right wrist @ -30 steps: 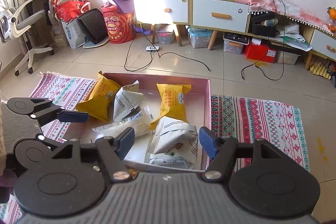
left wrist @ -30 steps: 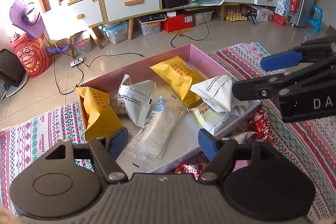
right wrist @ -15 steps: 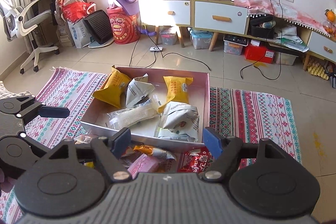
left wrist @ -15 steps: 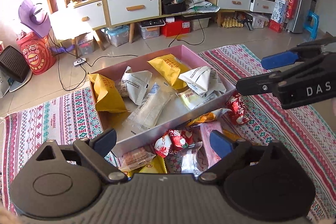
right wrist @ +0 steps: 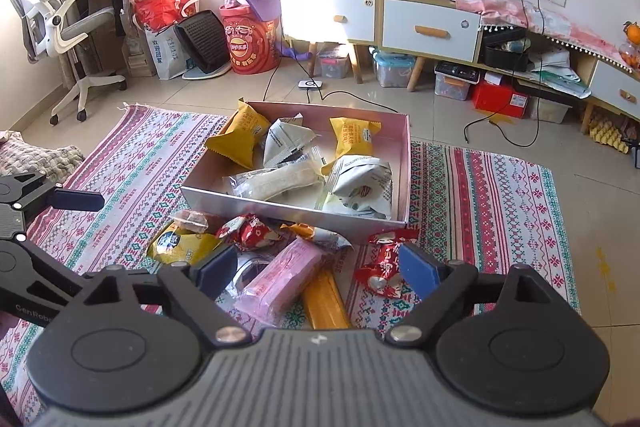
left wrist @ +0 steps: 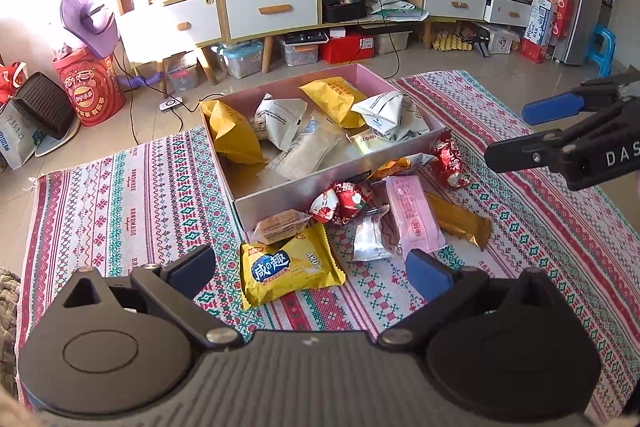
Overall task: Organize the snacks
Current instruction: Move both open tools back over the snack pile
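Note:
A pink box on the patterned rug holds several yellow, white and clear snack packets. Loose snacks lie on the rug in front of it: a yellow packet, red packets, a silver packet, a pink bar and an orange bar. My left gripper is open and empty above the yellow packet. My right gripper is open and empty above the pink and orange bars; it also shows in the left wrist view.
The rug lies on a tiled floor. Behind it stand a wooden cabinet with drawers, storage bins and cables. An office chair and bags stand at the far left.
Both grippers have pulled back and up from the box. The loose snacks on the rug in front of the box have come into view.

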Motion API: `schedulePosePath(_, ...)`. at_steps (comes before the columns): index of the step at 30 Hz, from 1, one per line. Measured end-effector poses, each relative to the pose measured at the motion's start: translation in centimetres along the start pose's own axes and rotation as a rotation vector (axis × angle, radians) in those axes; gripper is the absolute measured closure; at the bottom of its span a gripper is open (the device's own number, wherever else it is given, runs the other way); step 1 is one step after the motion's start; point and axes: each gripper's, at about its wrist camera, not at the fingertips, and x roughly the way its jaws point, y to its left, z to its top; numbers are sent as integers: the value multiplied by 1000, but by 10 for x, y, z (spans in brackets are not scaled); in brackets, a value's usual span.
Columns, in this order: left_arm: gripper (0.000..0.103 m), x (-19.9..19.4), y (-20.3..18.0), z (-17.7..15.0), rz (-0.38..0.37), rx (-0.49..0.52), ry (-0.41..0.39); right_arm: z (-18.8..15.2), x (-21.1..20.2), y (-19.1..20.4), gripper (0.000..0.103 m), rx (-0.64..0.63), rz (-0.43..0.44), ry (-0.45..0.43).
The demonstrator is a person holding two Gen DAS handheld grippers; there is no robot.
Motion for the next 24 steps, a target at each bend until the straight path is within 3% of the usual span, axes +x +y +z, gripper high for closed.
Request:
schedulePosePath(14, 0, 19, 4, -29, -29, 100, 24, -28, 16, 4, 15, -35, -22, 50)
schedulePosePath(24, 0, 55, 19, -27, -21, 163, 59, -41, 41, 8, 16, -98, -50, 126)
